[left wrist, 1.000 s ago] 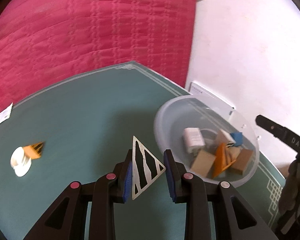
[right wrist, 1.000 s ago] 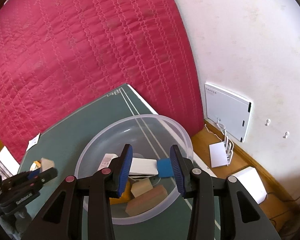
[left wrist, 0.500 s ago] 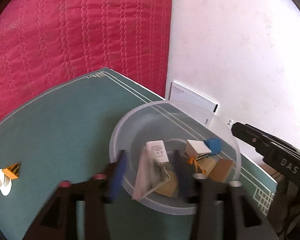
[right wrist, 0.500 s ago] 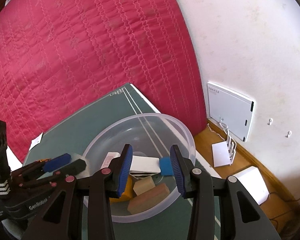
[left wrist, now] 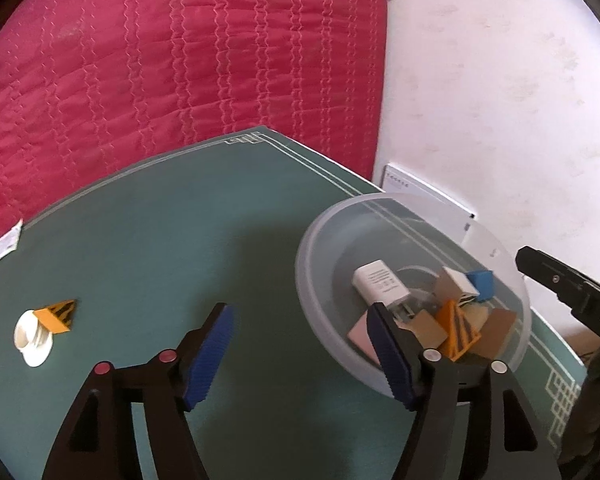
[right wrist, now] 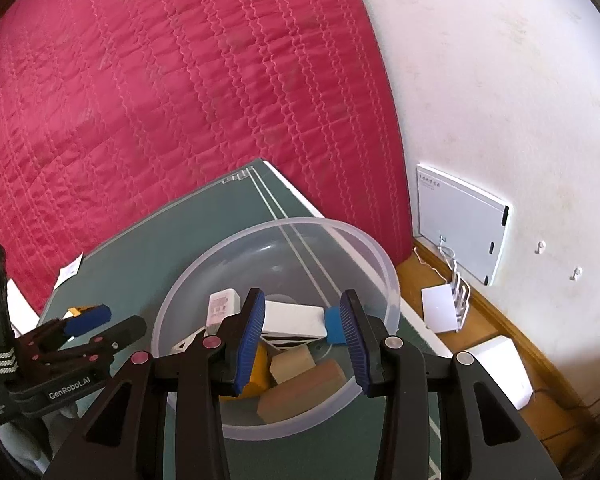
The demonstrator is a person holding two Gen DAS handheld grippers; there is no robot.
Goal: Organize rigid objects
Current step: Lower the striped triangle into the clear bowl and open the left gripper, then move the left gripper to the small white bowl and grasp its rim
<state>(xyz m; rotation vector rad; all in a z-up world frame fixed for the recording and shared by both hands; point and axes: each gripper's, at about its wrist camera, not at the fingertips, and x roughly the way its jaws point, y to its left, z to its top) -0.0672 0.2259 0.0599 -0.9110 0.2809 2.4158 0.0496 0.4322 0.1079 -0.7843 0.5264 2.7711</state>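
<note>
A clear plastic bowl (left wrist: pixel 320 248) stands on the green table (left wrist: pixel 180 240) and holds several blocks, among them a white charger (left wrist: pixel 380 282), a blue block (left wrist: pixel 480 279) and an orange striped triangle (left wrist: pixel 458 330). My left gripper (left wrist: pixel 300 354) is open and empty, at the bowl's left rim. An orange striped triangle (left wrist: pixel 58 314) lies against a white round piece (left wrist: pixel 30 334) at the table's left. My right gripper (right wrist: pixel 302 338) is open and empty above the bowl (right wrist: pixel 372 256). The left gripper (right wrist: pixel 80 328) also shows in the right wrist view.
A red quilted cover (left wrist: pixel 160 60) hangs behind the table. A paper tag (left wrist: pixel 4 246) lies at the table's left edge. A white panel (right wrist: pixel 460 224) leans on the wall, with white boxes (right wrist: pixel 500 364) on the wooden floor to the right.
My left gripper carried the white striped triangle over the bowl, opened and let it go, then swung back left. The right gripper has held still.
</note>
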